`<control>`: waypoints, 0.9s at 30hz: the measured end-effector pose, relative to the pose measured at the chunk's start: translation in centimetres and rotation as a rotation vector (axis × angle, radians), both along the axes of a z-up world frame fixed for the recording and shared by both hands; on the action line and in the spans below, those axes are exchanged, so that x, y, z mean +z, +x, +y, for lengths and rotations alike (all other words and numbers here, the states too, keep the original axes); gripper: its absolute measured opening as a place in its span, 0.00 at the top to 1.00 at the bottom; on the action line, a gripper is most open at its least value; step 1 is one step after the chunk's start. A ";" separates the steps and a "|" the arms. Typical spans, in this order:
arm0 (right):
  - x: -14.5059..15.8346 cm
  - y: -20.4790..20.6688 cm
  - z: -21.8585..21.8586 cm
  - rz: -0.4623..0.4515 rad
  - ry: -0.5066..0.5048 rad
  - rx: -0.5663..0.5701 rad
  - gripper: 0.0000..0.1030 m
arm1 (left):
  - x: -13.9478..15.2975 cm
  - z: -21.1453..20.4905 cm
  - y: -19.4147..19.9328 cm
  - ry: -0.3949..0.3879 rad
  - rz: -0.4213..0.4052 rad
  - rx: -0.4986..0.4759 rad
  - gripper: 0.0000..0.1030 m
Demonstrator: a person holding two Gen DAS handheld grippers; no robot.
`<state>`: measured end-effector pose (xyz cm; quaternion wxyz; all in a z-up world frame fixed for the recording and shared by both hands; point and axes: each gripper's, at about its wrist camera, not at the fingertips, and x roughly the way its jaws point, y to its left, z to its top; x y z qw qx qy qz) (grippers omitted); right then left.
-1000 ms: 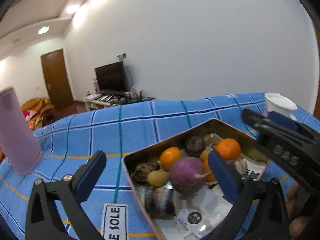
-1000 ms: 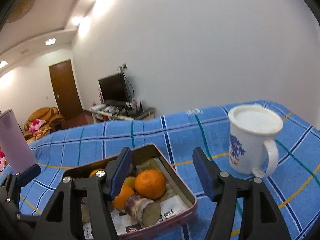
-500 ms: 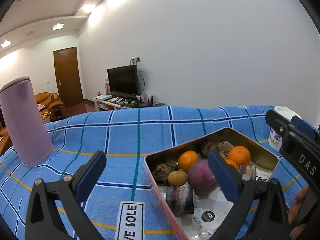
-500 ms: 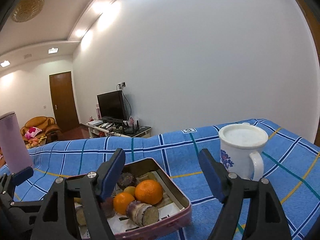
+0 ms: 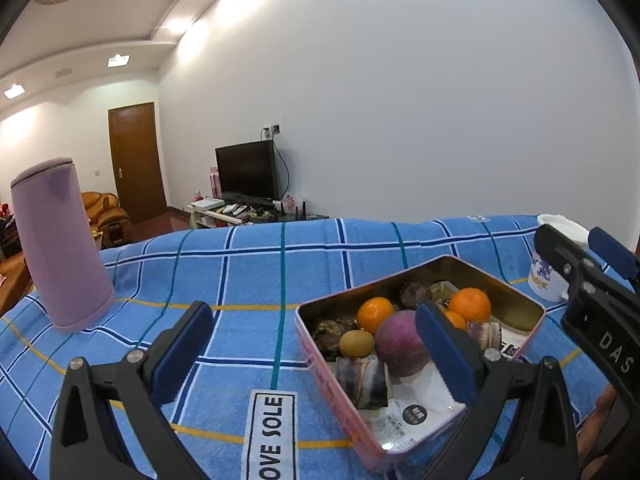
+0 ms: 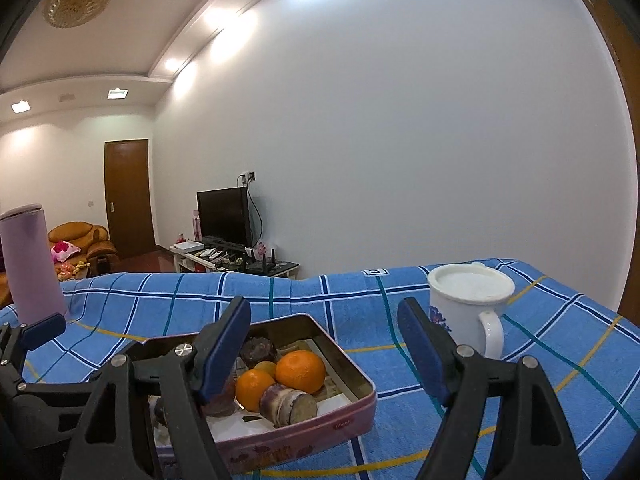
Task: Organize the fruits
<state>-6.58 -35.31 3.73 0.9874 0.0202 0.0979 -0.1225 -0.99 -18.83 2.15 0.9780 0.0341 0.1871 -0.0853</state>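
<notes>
While oranges shine, cut cane (purple-skinned) lies tinned.

Open blue cloth lies between the purple flask and the tin (fruit crowds its inside); the white mug stands just right of the tin.

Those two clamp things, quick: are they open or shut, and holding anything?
Left gripper: open, holding nothing.
Right gripper: open, jaws have just been opening, nothing between them.
</notes>
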 end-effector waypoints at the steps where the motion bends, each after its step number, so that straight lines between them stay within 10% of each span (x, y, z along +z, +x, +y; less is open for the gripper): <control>1: 0.0 0.1 -0.2 -0.003 0.006 -0.002 0.25 | 0.1 0.1 -0.2 0.001 -0.003 -0.001 0.00; 27: 0.7 -4.0 0.8 -0.130 -0.059 -0.066 0.25 | 0.2 0.9 -2.2 -0.018 -0.051 0.010 0.00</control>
